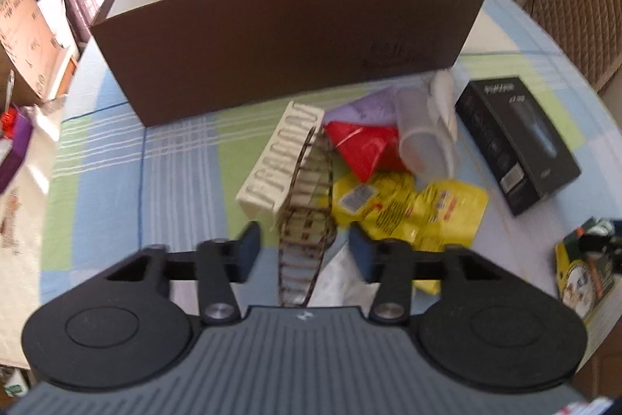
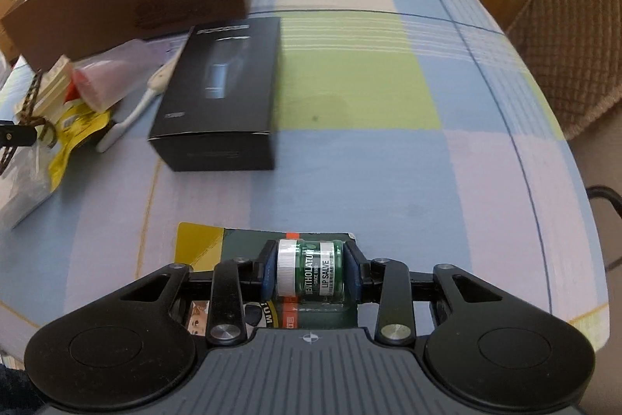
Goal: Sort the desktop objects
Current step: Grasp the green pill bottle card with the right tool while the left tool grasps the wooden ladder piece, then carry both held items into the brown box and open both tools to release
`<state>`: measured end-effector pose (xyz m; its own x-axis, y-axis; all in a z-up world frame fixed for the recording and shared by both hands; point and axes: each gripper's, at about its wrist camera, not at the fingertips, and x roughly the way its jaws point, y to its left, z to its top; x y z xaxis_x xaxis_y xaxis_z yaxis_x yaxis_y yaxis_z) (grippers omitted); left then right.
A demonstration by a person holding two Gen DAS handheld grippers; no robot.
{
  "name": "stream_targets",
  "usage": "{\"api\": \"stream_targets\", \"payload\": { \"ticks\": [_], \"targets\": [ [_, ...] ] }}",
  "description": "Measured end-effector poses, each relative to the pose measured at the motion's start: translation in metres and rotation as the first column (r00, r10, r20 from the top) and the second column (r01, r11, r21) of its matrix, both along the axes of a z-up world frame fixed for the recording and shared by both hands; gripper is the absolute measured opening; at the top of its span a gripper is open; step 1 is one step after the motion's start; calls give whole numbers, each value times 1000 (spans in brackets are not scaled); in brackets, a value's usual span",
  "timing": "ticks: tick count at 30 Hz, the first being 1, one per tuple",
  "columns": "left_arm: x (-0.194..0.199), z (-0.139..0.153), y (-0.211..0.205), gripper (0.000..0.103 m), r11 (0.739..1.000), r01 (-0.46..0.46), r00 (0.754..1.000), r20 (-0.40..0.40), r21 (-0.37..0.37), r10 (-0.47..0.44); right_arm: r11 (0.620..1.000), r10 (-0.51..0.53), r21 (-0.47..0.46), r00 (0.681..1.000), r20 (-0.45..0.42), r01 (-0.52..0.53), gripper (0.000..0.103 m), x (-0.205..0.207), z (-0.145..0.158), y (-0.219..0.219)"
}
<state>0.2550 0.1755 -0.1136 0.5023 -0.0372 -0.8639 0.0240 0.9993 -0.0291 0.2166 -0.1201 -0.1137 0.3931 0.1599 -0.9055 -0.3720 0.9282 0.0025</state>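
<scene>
Left wrist view is motion-blurred, so print on the packets is unreadable. Left gripper (image 1: pixel 303 249) has its blue pads apart, with a curved tortoiseshell-patterned band (image 1: pixel 307 216) standing on edge between them; a clear gap shows on either side, so nothing is pinched. Can't tell what the band is; its lower end drops out of sight behind the gripper body. Ahead of it lies the pile: cream ribbed box (image 1: pixel 278 158), red packet (image 1: pixel 363 146), yellow foil pouch (image 1: pixel 408 209), clear plastic cup (image 1: pixel 423 135) on its side, purple bit mostly buried. Black product box (image 1: pixel 517 142) sits right of the pile, apart from it. Big brown cardboard box (image 1: pixel 287 45), open-topped with a white inside, is behind the pile; its floor is hidden by the near wall. Right gripper (image 2: pixel 310 269) is pinched on a green Mentholatum lip salve jar (image 2: pixel 311 269), white cap to the left, pads on both ends. The jar sits over a dark green printed card (image 2: pixel 248 251), largely covered by the gripper. All of it is on a checked tablecloth (image 2: pixel 369 96).
</scene>
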Motion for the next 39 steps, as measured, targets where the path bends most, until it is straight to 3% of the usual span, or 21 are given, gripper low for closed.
{"api": "stream_targets", "payload": {
  "ticks": [3, 18, 24, 30, 39],
  "targets": [
    [6, -2, -1, 25, 1000, -1, 1000, -6, -11, 1, 1000, -14, 0, 1000, 3, 14, 33, -1, 1, -2],
    [16, -19, -5, 23, 1000, 22, 1000, -21, -12, -22, 999, -49, 12, 999, 9, 49, 35, -5, 0, -3],
    [3, 1, -1, 23, 999, 32, 999, 23, -19, -31, 999, -48, 15, 999, 21, 47, 37, -10, -1, -2],
    [-11, 26, 7, 23, 999, 16, 998, 61, -31, -14, 999, -29, 18, 999, 45, 28, 32, -13, 3, -2],
    [-23, 56, 23, 23, 1000, -8, 994, 108, -19, 10, 990, 73, 113, 992, 102, -85, 32, -11, 50, 14]
  ]
}}
